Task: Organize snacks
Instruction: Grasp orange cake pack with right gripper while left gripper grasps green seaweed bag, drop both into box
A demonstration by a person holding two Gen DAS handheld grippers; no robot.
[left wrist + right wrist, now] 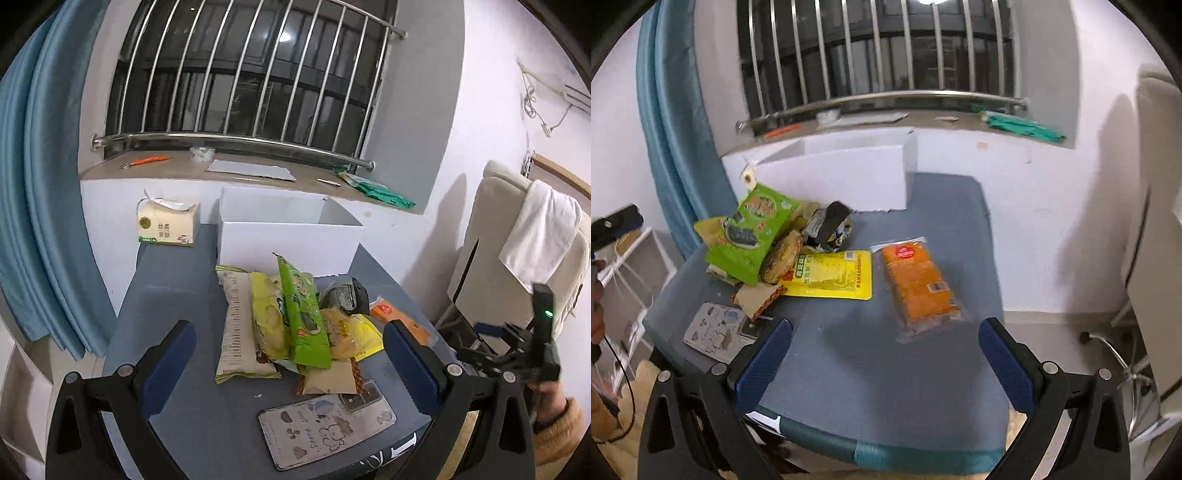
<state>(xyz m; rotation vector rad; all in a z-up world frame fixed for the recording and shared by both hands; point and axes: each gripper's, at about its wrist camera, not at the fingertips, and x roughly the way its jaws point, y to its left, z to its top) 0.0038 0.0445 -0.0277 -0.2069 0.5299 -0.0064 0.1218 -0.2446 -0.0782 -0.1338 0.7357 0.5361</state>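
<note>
Left gripper (290,363): jaws spread, empty, above phone (327,428).
Right gripper (884,363): jaws spread, empty, near orange packet (919,286).
Snack pile (291,317): heaped before white box (288,236).
Step judged: first pick pending; closure on packet required.

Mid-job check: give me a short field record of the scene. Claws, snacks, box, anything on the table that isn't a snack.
left claw: open, empty, hovering over the near side of the pile
right claw: open, empty, facing the orange packet
snack pile: green, yellow and beige packets overlapping on the grey table
orange packet: lying flat, apart from the pile, to its right
white box: open top, behind the pile; contents not visible
phone: face down at the near edge, beside the pile
tissue pack: left of the box
</note>
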